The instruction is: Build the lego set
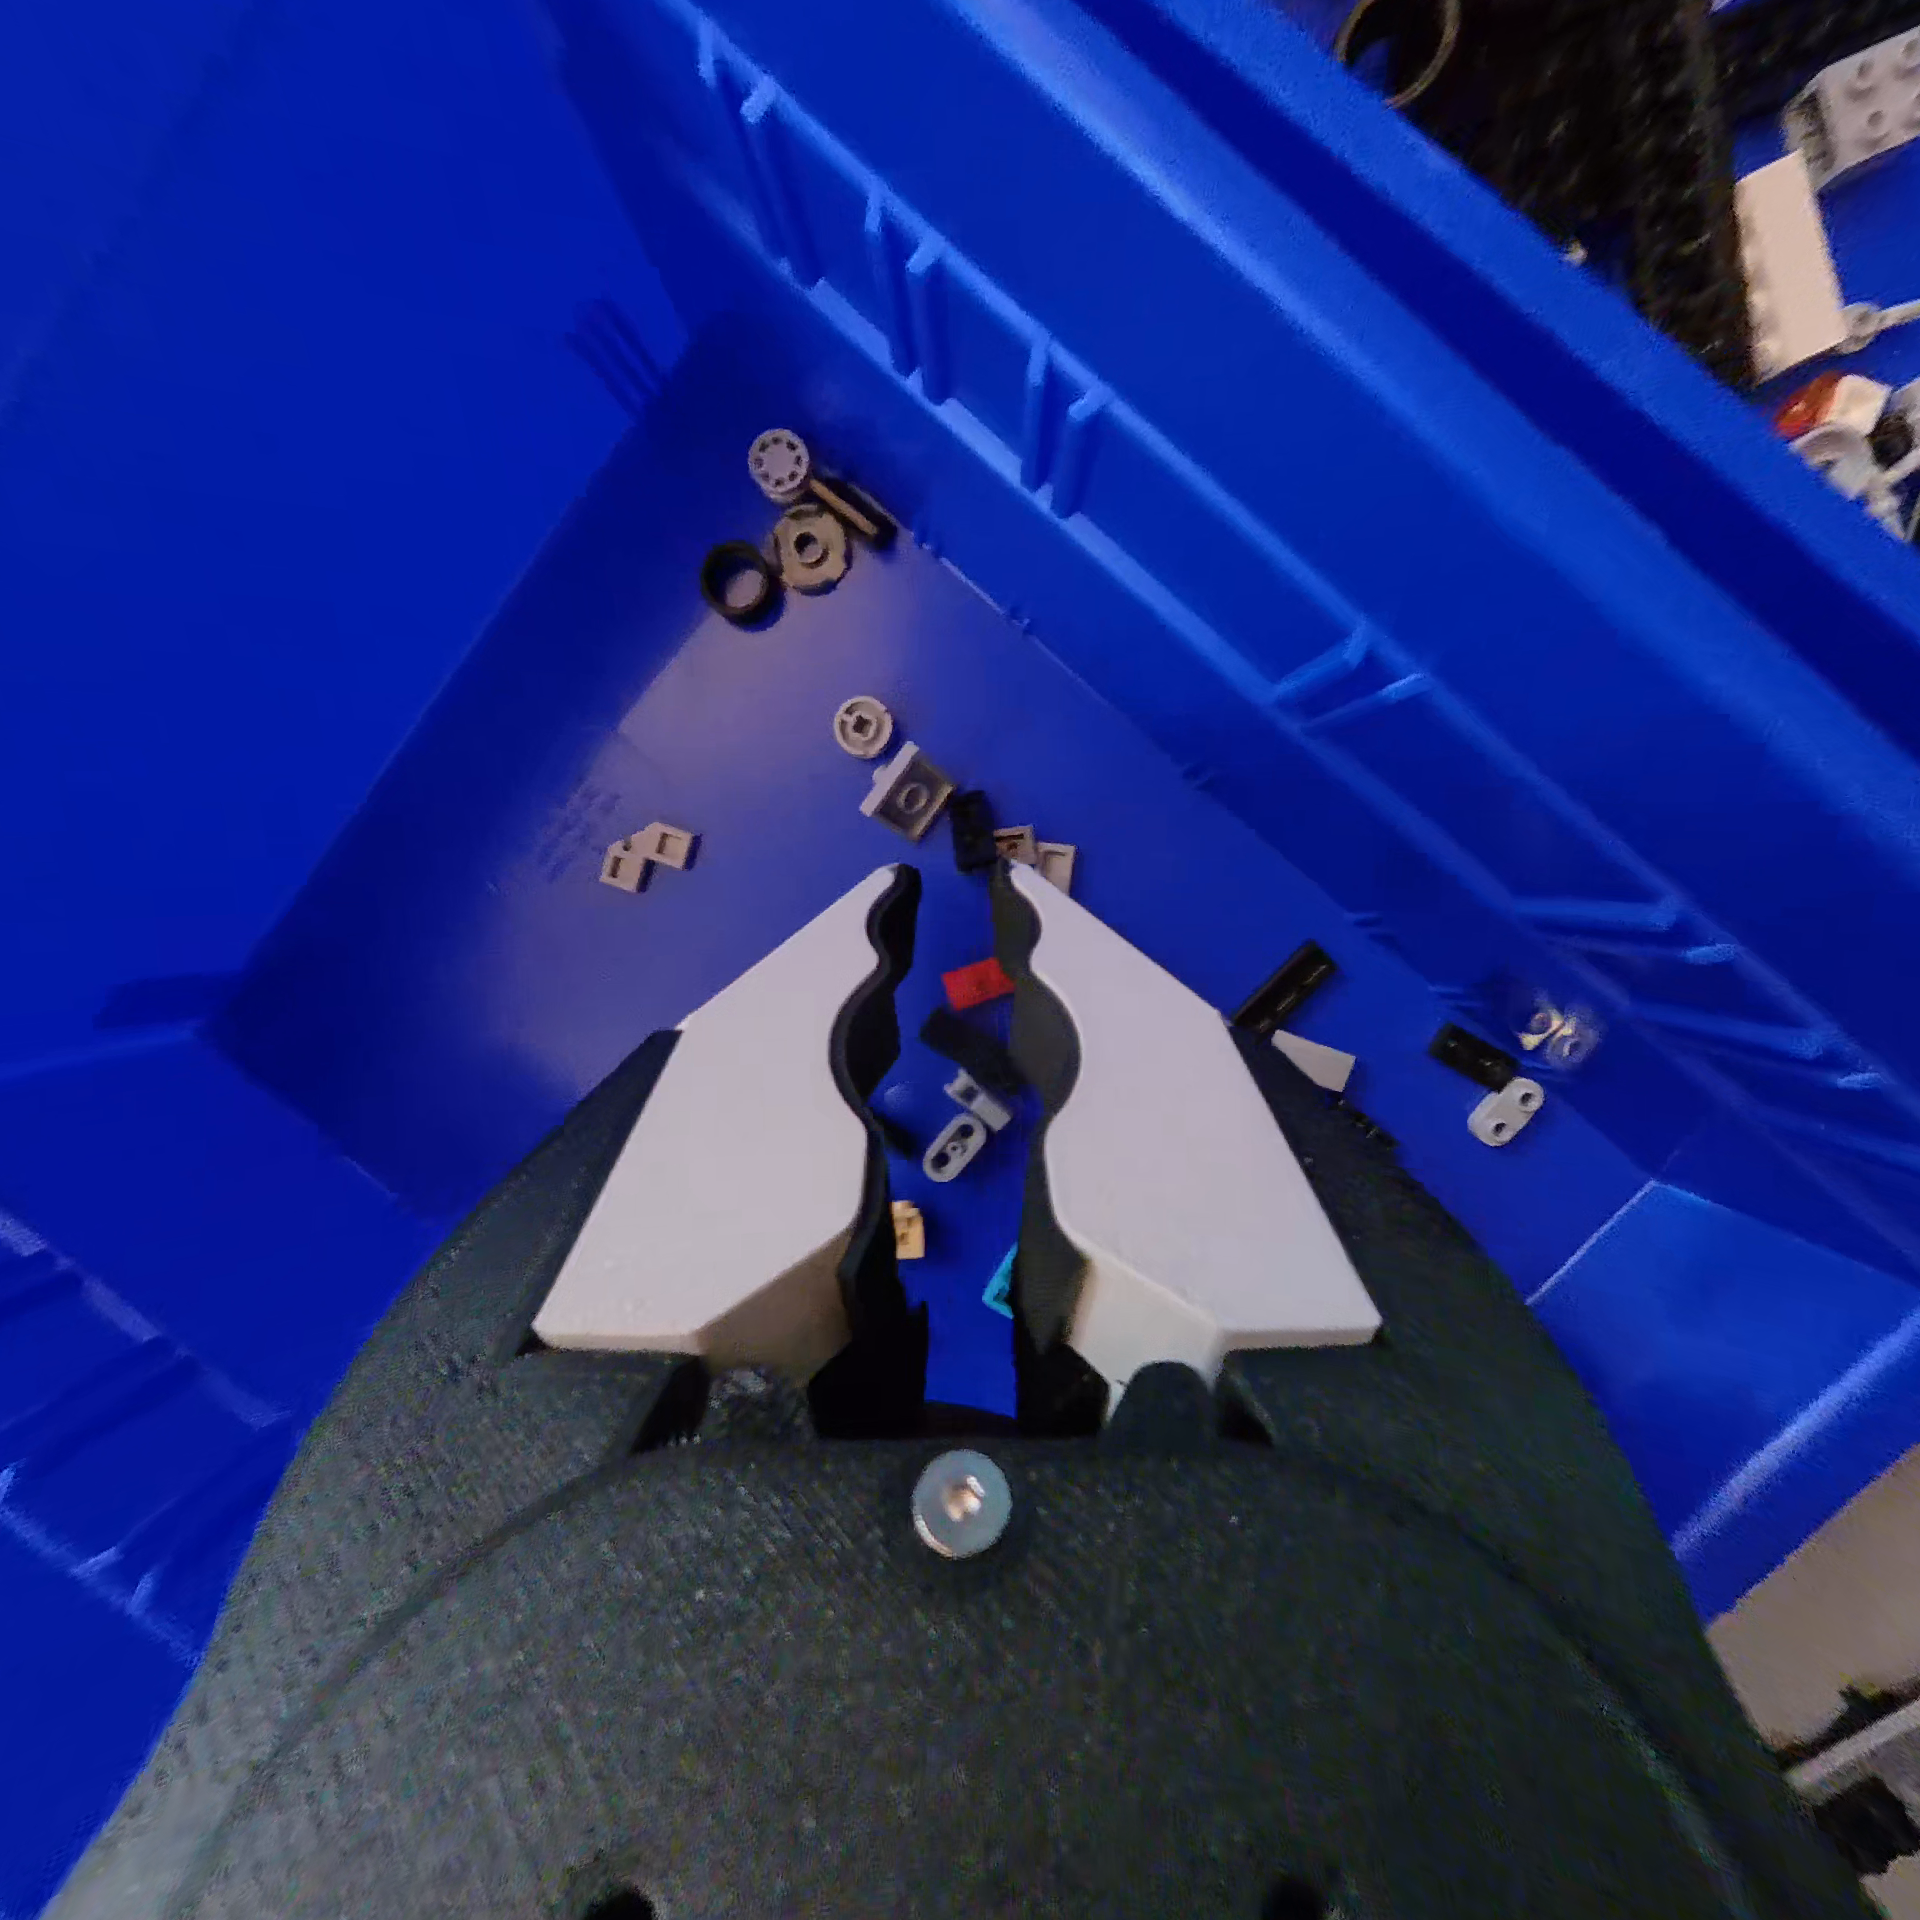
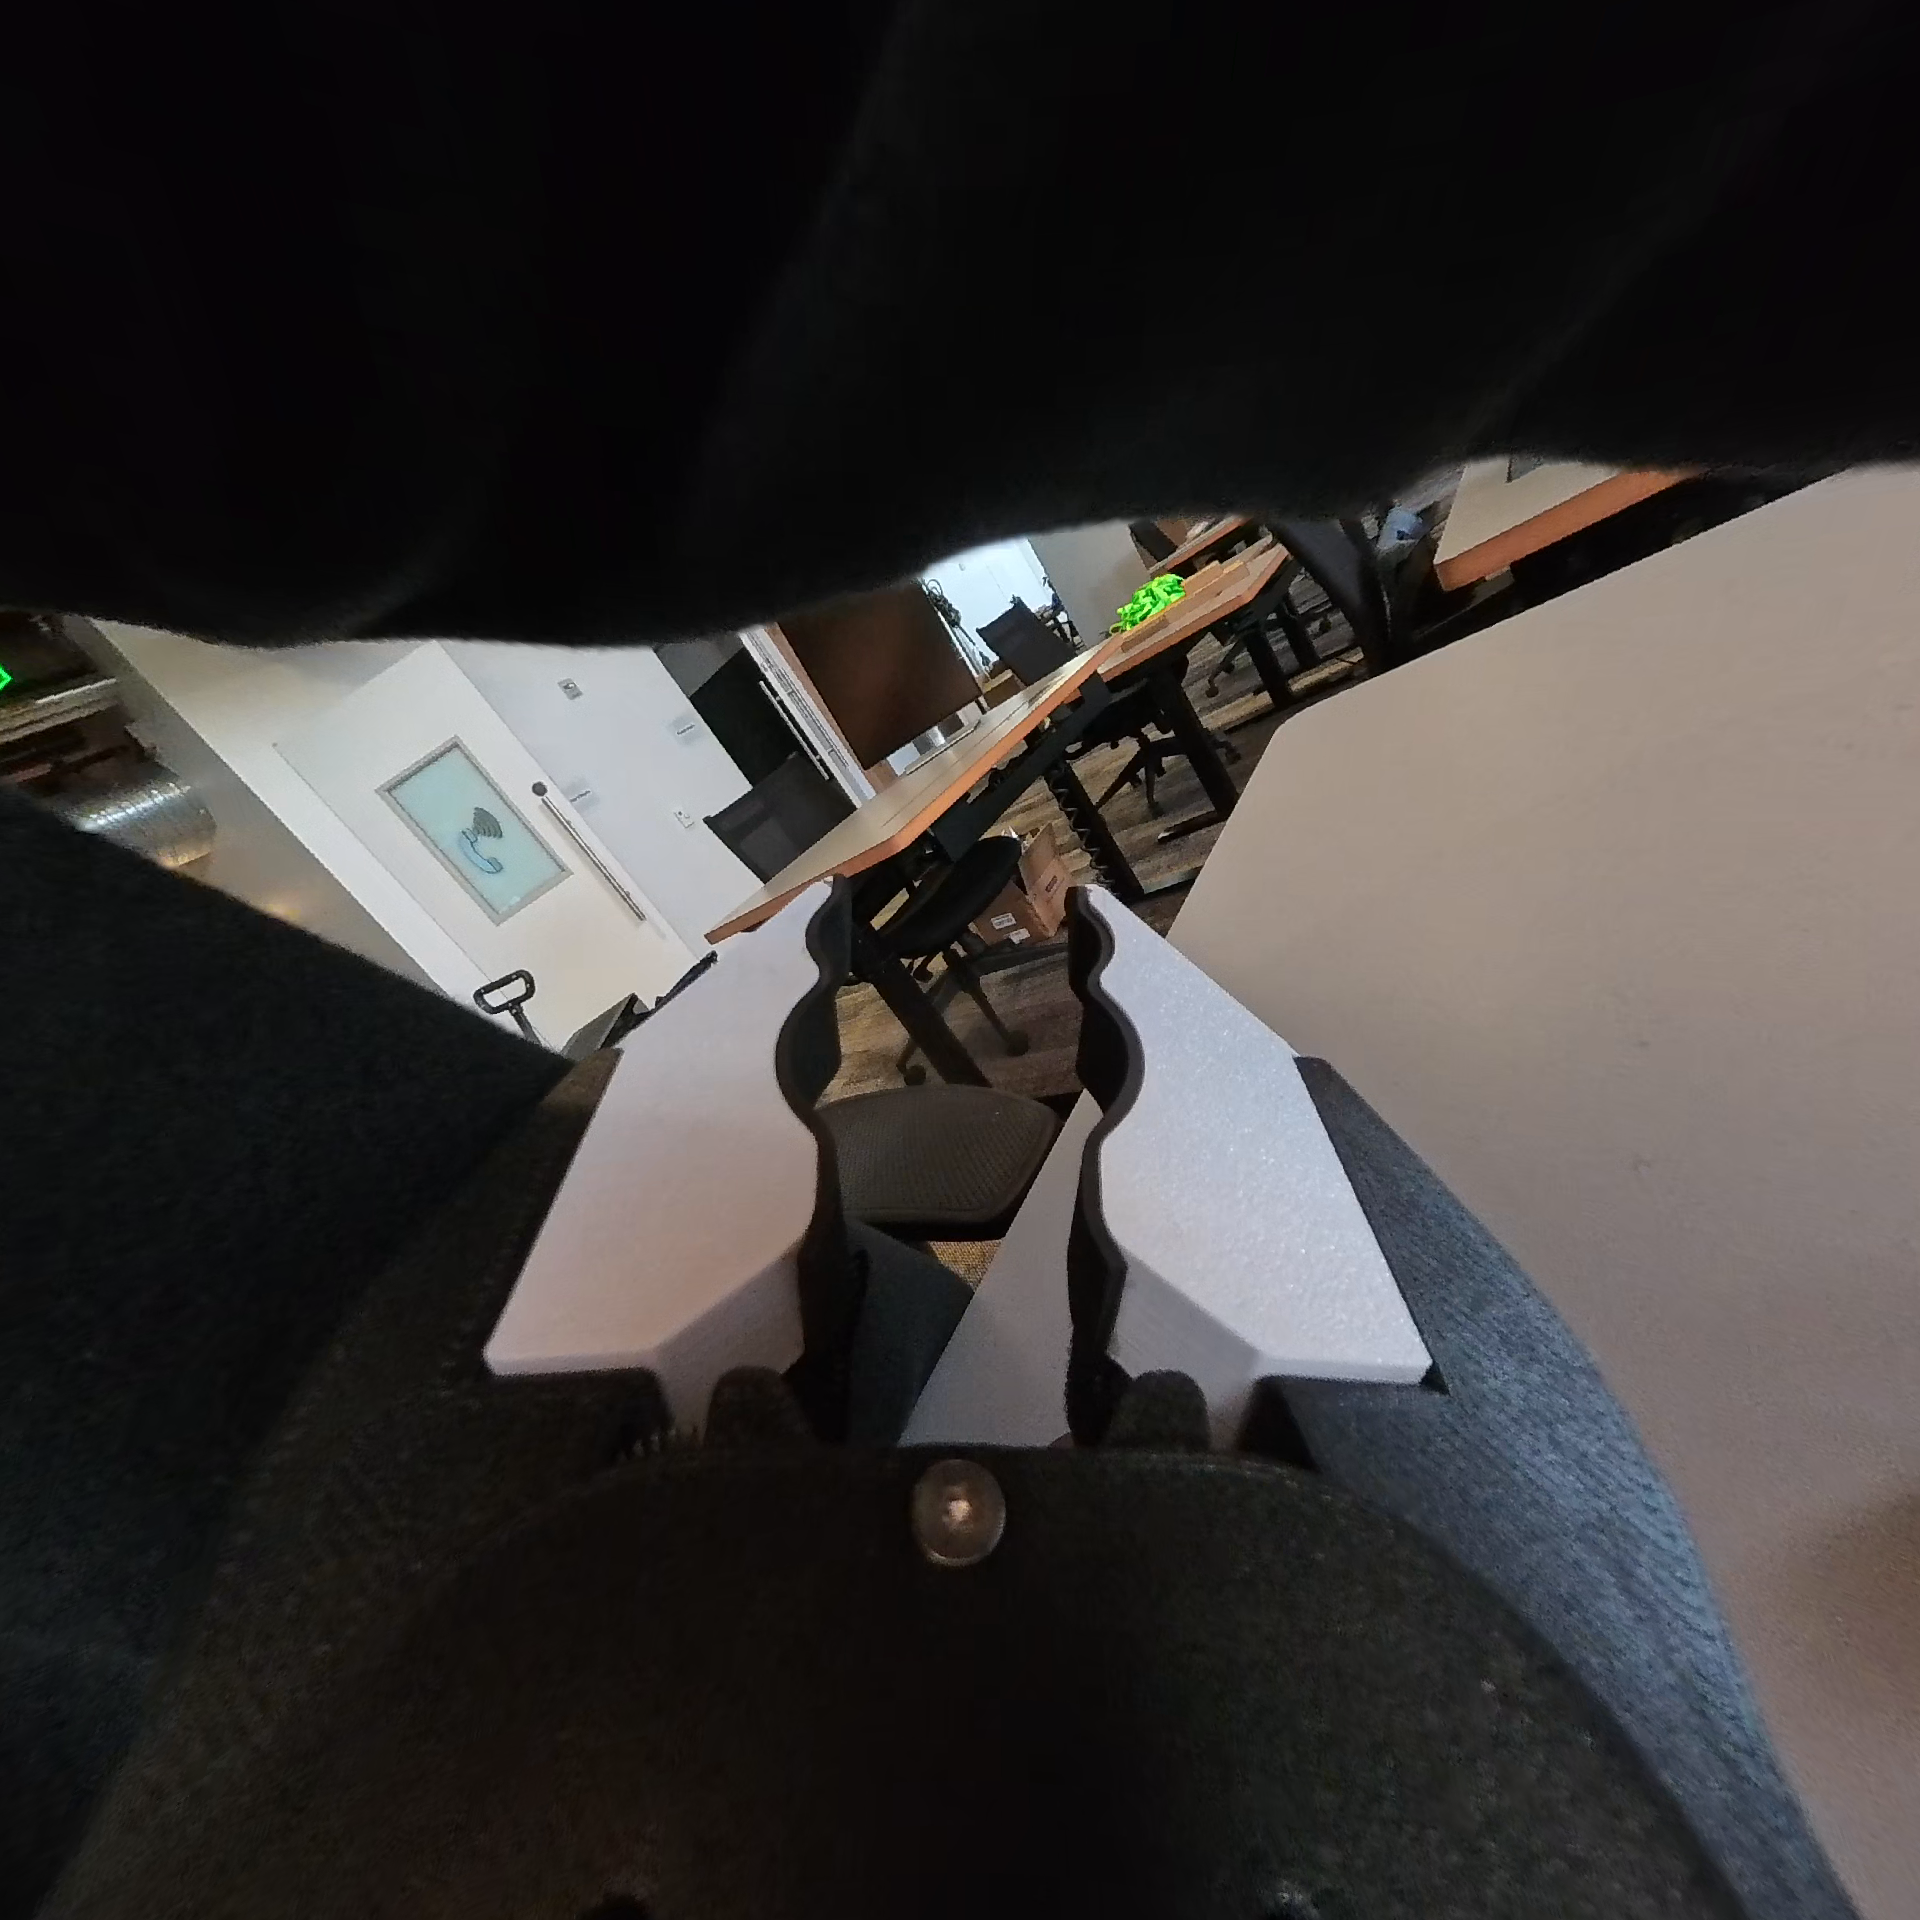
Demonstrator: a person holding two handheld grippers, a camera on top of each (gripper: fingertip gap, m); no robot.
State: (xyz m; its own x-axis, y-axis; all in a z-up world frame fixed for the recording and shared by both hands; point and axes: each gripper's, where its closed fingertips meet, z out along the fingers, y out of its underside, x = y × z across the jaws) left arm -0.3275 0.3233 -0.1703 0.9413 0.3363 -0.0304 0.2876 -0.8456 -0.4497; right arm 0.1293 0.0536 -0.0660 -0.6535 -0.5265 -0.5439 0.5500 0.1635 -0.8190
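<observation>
The build looks barely begun, judging by the loose pieces scattered on the floor of the blue bin (image 1: 1195, 343): a black ring (image 1: 739, 600), grey round pieces, a red piece (image 1: 976, 983) and small black plates. The left hand-held gripper (image 1: 954, 883) hovers over them, slightly parted and empty. The right hand-held gripper (image 2: 951, 914), wider apart and empty, points away across an office; a partly built white model possibly sits in the neighbouring bin.

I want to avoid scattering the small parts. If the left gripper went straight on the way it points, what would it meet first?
Probably the small black piece just beyond the tips of the left gripper, lying on the floor of the blue bin beside a grey square plate. Depth is unclear, so the floor itself may come first.
</observation>
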